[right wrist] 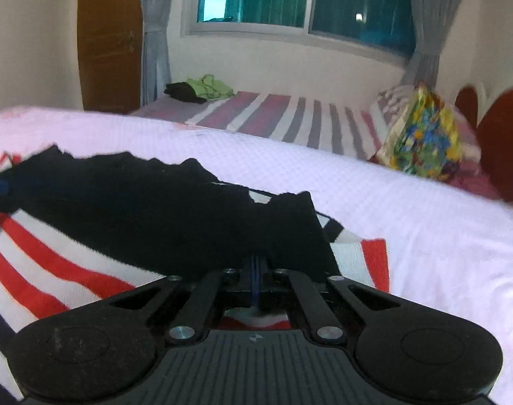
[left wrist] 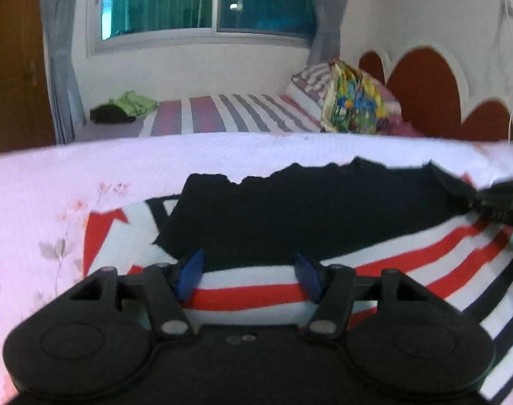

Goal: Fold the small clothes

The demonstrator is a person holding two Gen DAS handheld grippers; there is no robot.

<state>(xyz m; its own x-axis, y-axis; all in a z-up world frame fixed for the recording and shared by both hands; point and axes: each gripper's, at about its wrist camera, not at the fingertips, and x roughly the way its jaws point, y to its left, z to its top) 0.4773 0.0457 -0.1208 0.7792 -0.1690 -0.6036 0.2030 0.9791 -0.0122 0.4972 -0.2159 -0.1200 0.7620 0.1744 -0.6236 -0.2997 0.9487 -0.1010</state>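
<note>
Left gripper [left wrist: 251, 275] open wide, holding nothing, over striped cloth [left wrist: 408, 263]. Right gripper [right wrist: 256, 271] pinched tight on black garment [right wrist: 155, 209].

Striped bed [left wrist: 222, 114] – curtained window [left wrist: 209, 0] (wooden door [left wrist: 13, 57])

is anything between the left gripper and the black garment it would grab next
Nothing visible. The left gripper is open, with only the striped cloth under its blue fingers; the black garment lies spread just ahead of them. The right gripper is shut at the garment's other end, off to the side.
</note>
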